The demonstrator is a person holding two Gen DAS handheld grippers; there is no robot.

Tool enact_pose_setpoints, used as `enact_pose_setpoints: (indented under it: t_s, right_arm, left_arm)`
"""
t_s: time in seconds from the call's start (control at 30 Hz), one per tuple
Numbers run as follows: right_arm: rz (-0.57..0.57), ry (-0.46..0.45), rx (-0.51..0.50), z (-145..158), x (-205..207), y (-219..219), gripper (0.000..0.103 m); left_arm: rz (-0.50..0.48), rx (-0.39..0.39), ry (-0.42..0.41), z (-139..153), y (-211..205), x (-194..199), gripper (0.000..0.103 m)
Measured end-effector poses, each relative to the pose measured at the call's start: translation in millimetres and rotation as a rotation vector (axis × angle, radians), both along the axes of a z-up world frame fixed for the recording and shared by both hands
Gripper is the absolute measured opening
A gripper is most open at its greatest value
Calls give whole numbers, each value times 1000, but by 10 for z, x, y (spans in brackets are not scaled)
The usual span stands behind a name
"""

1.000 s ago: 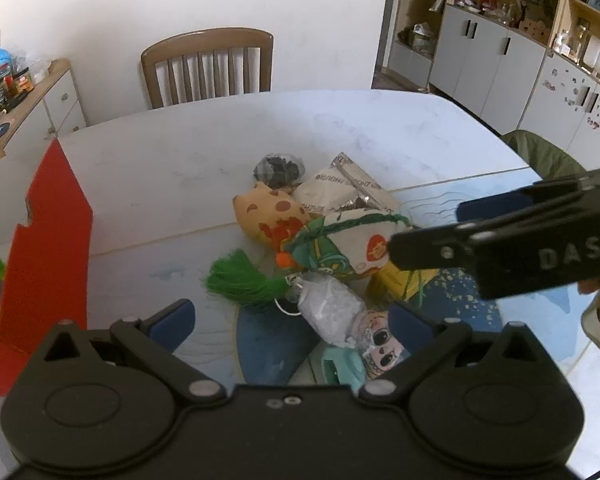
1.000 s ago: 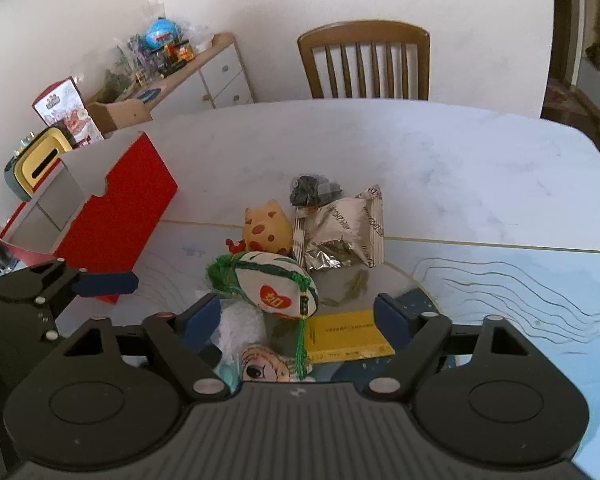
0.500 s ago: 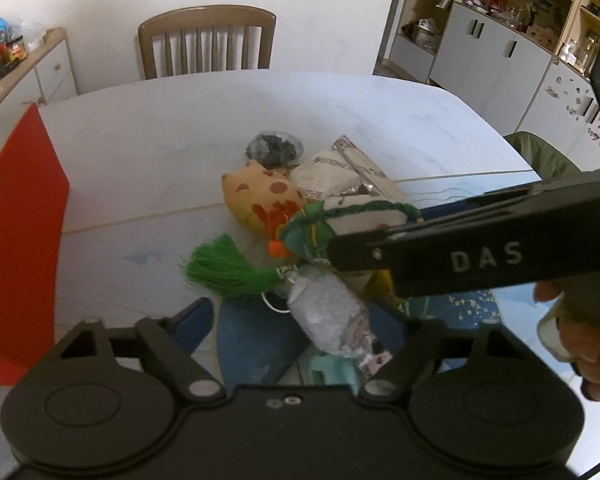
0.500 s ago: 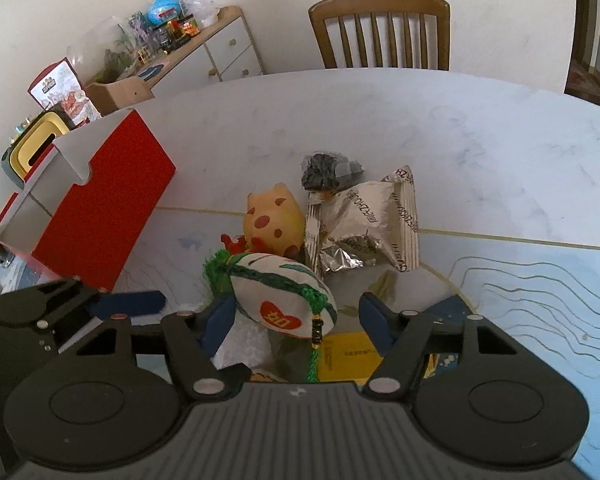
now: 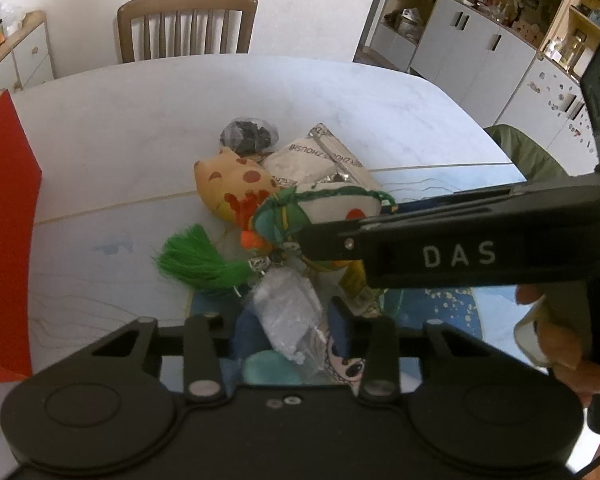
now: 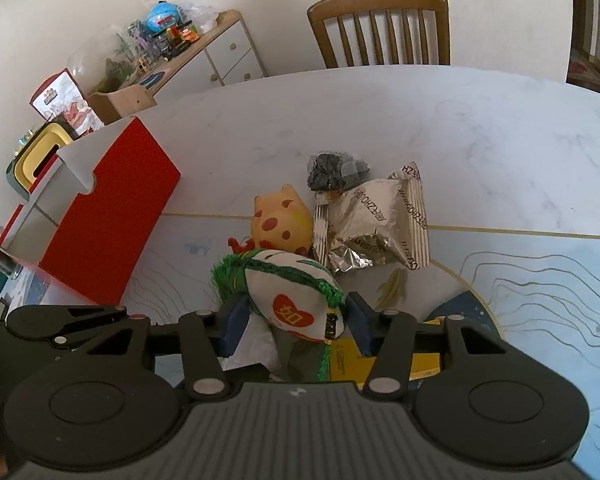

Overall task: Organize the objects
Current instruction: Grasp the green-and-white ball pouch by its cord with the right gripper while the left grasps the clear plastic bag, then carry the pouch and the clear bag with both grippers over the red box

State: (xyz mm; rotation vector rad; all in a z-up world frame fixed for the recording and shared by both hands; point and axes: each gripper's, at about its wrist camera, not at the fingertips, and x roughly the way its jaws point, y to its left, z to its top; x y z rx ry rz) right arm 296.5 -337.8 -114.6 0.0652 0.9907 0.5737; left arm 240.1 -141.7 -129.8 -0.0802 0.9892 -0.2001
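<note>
The right hand-held gripper [image 6: 296, 322] pinches the sachet [image 6: 294, 298] over the near pile, the left hand-held gripper [image 5: 288, 334] narrowed around a bag [image 5: 288, 312]; its tassel [image 5: 196, 258] may snag neighbours.

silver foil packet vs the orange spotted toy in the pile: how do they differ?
The silver foil packet is crinkled, shiny and flattish, with printed lettering; the orange spotted toy is rounded, matte, with red-brown spots and small ears. The packet looks wider than the toy. The packet lies right of the toy in the right wrist view. Both rest on the table, and neither is held by a claw.
</note>
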Motion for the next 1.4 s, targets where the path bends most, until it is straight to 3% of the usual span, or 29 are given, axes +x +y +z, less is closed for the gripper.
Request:
enact_pose_setpoints:
  t_s: [0.17, 0.5, 0.7, 0.77, 1.1, 1.4]
  right_arm:
    - [-18, -14, -4, 34, -40, -21, 44]
    - [-44, -58, -11, 165, -164, -8, 29]
    - [-56, -94, 1, 296, -264, 27, 16]
    - [-61, -107, 9, 346, -293, 51, 3]
    - [-46, -119, -49, 356, -436, 193, 3]
    - [-54, -48, -54, 217, -424, 221, 9]
  left_arm:
    - [1, -16, 5, 32, 21, 0, 27]
    - [19, -36, -9, 172, 138, -118, 24]
    - [51, -66, -23, 333, 345, -233, 24]
    - [60, -74, -27, 395, 420, -278, 24]
    - [74, -95, -63, 611, 737, -459, 24]
    - [82, -104, -43, 562, 867, -536, 24]
